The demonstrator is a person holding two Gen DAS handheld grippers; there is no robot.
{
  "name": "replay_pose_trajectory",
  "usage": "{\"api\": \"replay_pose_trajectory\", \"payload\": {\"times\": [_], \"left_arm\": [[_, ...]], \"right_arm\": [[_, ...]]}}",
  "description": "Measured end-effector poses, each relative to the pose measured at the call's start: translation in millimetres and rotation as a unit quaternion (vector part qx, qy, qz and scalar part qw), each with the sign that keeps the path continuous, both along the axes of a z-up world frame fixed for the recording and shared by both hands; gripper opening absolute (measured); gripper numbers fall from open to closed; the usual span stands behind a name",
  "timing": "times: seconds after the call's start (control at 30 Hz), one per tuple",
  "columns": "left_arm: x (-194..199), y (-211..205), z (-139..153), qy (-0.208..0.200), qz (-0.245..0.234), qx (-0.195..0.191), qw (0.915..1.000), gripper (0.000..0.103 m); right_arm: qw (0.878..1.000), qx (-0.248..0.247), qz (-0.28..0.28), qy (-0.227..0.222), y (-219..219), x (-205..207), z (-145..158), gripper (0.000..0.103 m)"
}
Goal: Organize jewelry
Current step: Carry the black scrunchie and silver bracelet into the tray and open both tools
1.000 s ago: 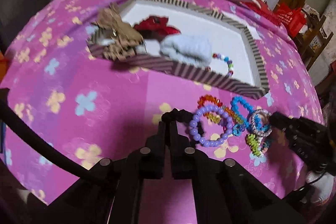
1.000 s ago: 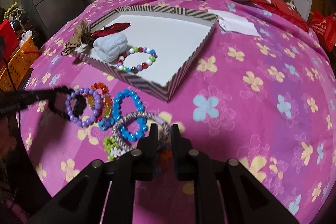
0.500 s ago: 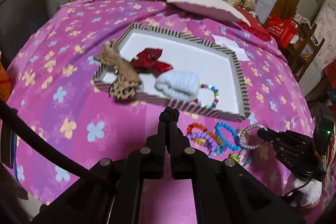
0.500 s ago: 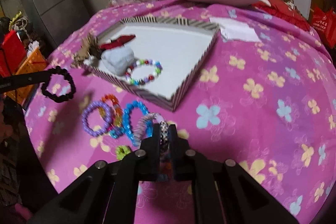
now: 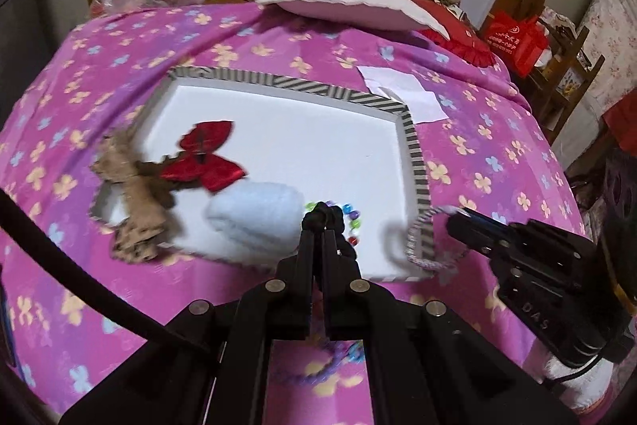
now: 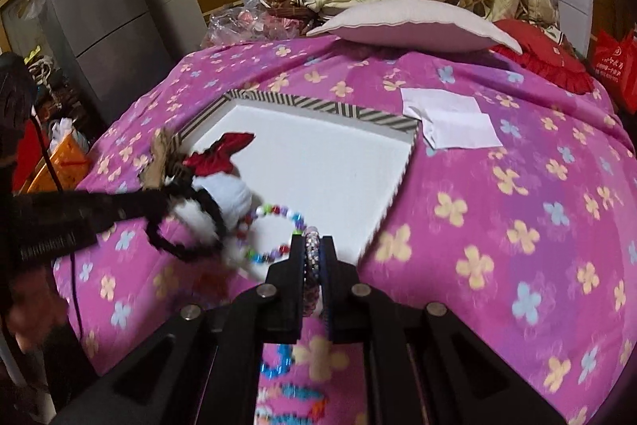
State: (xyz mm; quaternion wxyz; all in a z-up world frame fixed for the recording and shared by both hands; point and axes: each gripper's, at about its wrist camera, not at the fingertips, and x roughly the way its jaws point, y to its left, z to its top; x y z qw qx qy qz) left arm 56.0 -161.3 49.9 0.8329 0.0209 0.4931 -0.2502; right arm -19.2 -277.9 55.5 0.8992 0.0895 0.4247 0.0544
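A striped-rim white tray (image 5: 414, 154) lies on the pink flowered cloth; it also shows in the right wrist view (image 6: 402, 170). My left gripper (image 5: 320, 226) is shut on a black beaded bracelet (image 6: 179, 245) and holds it over the tray's near edge. My right gripper (image 6: 312, 245) is shut on a silver sparkly bracelet (image 5: 418, 245), held above the tray's near right corner. In the tray lie a red bow (image 5: 207, 154), a pale blue scrunchie (image 5: 254, 218) and a multicoloured bead bracelet (image 6: 274, 226). A tan leopard bow (image 5: 135, 198) hangs over the tray's left rim.
Purple and blue bracelets (image 5: 318, 373) lie on the cloth below the left gripper, blurred. A white paper (image 6: 450, 122) lies right of the tray. A pillow (image 5: 350, 2) and bedding sit at the back. A grey fridge (image 6: 107, 26) stands far left.
Both grippers have risen from the bracelet pile and moved forward over the tray's near edge, the left carrying the black bracelet, the right the silver one.
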Motion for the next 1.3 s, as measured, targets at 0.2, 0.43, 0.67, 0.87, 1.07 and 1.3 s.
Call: {"api": "replay_pose_trajectory", "payload": {"times": [0.2,0.43,0.67,0.87,1.07,1.3], "left_arm": [[21,-21,-32,0.020,0.010,0.031,0.9993,0.024],[30,-18,-57,0.031,0.028,0.067,0.9969,0.024],[25,-22,-58,0.016,0.023,0.074,0.9969,0.024],[19,-17,-54,0.014,0.024,0.063,0.9976,0.038],[3,-10,-43,-0.005,0.022,0.063,0.9977,0.048],[-22,4,-27,-0.040,0.035,0.068,0.9962,0.051]], "right_arm": [[0.999,-0.018,-0.007,0.035,-3,40,-28,0.007],[0.997,-0.045,-0.016,0.059,-9,67,-53,0.007],[0.996,-0.057,-0.016,0.059,-8,73,-60,0.014],[0.997,-0.055,-0.020,0.041,-8,59,-44,0.030],[0.998,-0.045,-0.033,0.028,-11,31,-28,0.037],[0.999,-0.033,-0.041,0.012,-3,-12,-18,0.045]]}}
